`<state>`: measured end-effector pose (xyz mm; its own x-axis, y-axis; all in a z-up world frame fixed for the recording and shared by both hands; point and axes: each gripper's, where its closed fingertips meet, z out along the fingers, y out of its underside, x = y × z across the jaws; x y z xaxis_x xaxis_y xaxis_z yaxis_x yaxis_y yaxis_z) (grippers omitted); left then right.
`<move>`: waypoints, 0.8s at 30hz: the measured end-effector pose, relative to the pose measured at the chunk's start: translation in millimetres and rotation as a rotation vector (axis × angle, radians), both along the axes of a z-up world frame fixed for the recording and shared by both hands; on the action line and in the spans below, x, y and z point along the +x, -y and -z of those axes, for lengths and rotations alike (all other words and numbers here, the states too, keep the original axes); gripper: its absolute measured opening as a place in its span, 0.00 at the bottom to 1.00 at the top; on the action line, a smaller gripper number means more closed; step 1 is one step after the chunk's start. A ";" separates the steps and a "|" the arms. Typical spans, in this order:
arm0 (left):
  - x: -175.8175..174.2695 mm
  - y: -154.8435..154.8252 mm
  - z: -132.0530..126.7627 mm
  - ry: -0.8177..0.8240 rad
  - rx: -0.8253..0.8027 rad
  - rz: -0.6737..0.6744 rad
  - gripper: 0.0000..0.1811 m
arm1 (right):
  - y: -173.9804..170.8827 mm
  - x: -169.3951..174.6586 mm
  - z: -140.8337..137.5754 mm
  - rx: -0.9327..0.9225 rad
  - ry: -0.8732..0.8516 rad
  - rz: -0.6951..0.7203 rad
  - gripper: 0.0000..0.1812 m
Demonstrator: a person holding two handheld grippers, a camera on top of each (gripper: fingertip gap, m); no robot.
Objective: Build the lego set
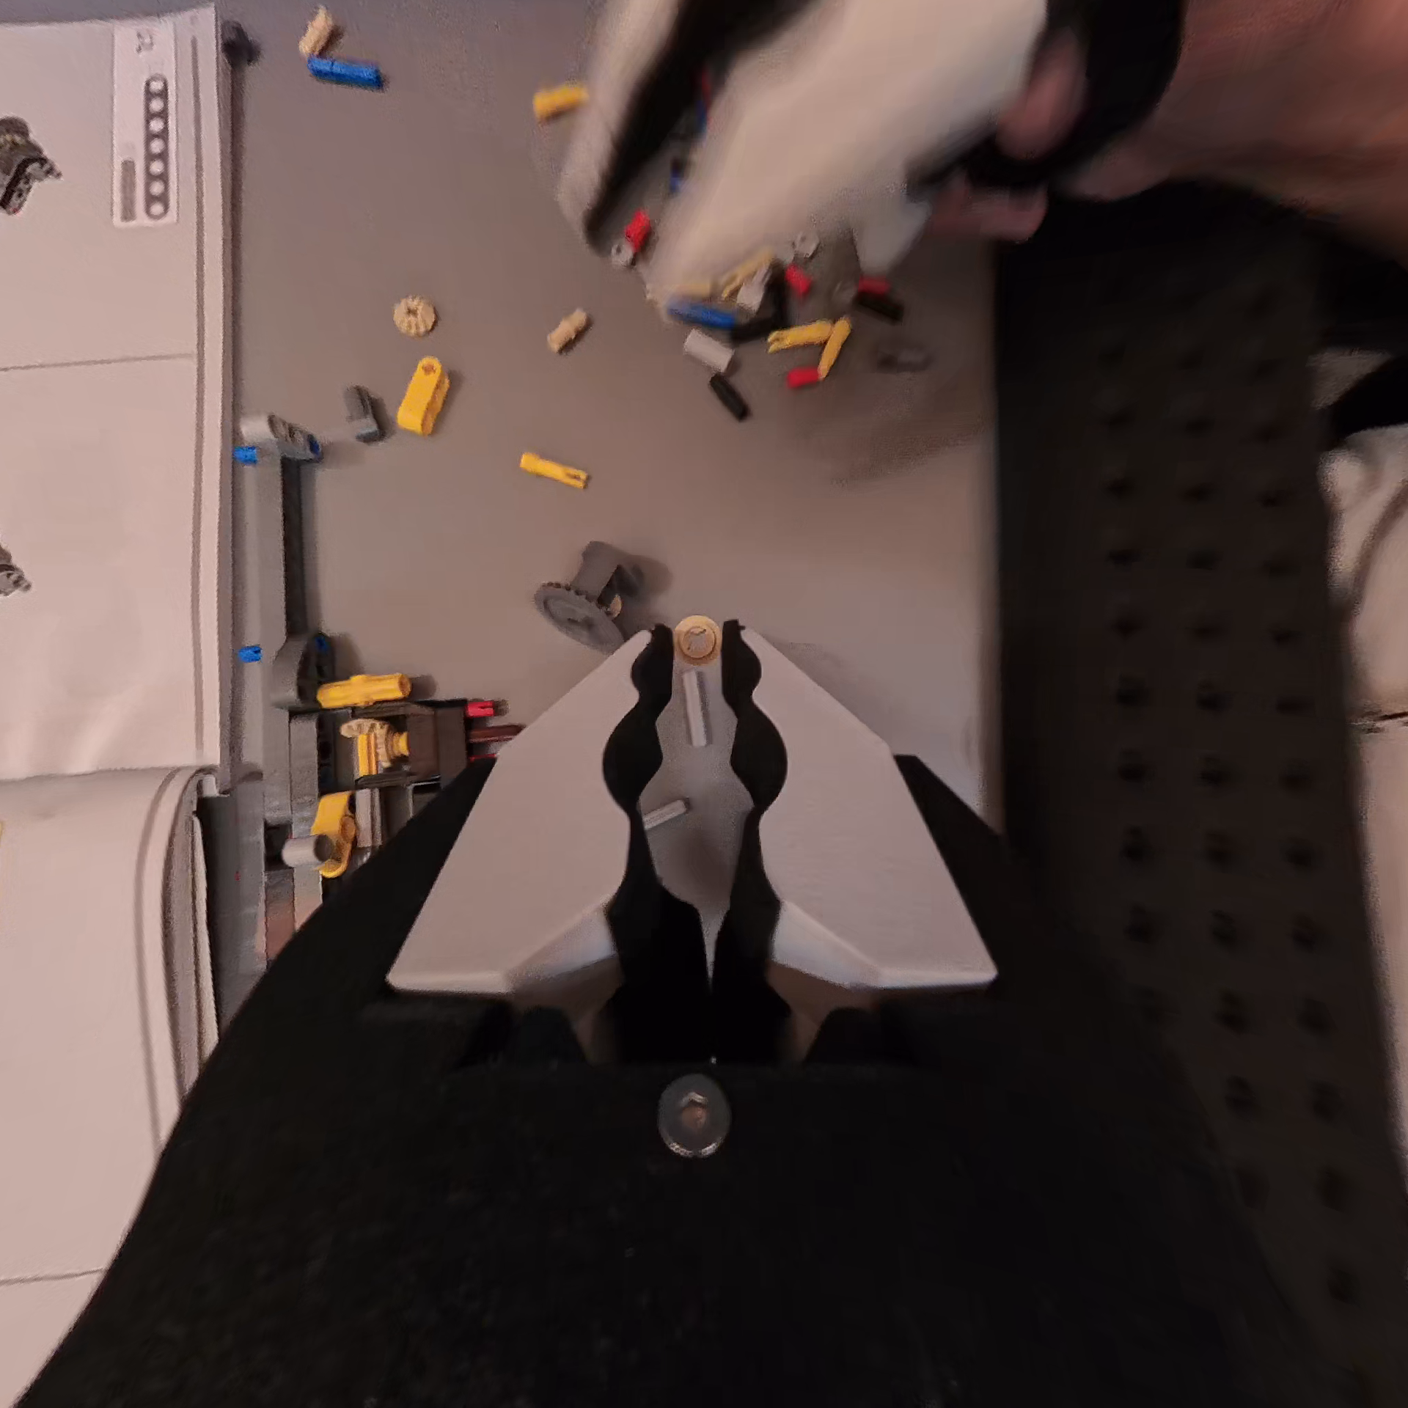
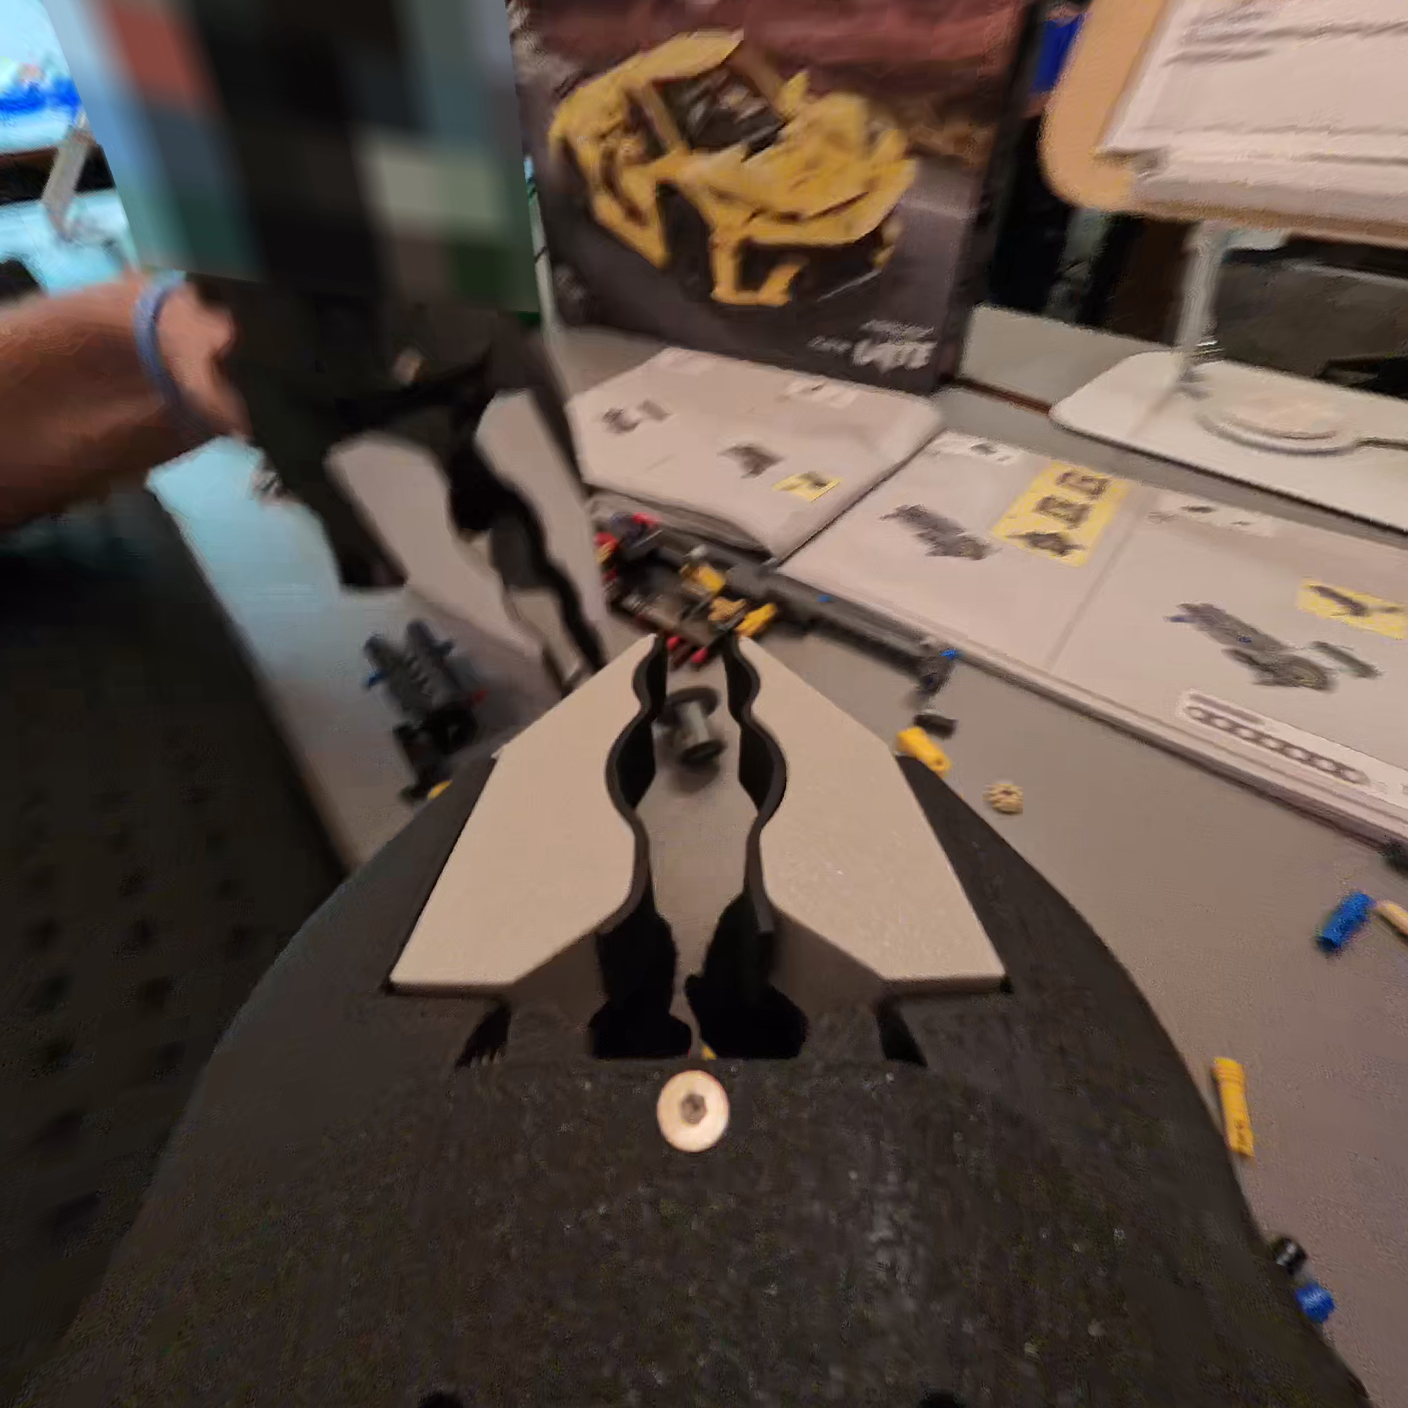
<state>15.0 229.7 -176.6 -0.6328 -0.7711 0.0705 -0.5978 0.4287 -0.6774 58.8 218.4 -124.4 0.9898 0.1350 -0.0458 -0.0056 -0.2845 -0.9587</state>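
Observation:
My left gripper (image 1: 695,638) is shut on a small round tan Lego bush (image 1: 696,640), pinched at the fingertips just above the grey table. A grey gear assembly (image 1: 585,596) lies just left of the tips, and it shows between my right gripper's fingers (image 2: 693,728). The partly built black, grey and yellow model (image 1: 366,750) sits at the lower left, beside the booklet (image 2: 686,590). My right gripper (image 2: 695,649) has a narrow gap with nothing in it. It shows blurred over the loose pile in the left wrist view (image 1: 655,259).
A pile of loose pieces (image 1: 769,320) lies on the table. Open instruction pages (image 1: 99,457) lie on the left. A black perforated mat (image 1: 1181,686) is at the right. The set's box (image 2: 762,190) stands behind the booklet (image 2: 1067,579). A black sub-assembly (image 2: 427,686) lies nearby. The left gripper's tips are roughly 8 cm from the right gripper's.

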 end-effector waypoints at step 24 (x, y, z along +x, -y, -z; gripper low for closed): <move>-54.6 38.4 -53.5 -0.465 -0.302 0.459 0.06 | 17.3 -95.1 -5.5 0.012 0.629 -0.106 0.03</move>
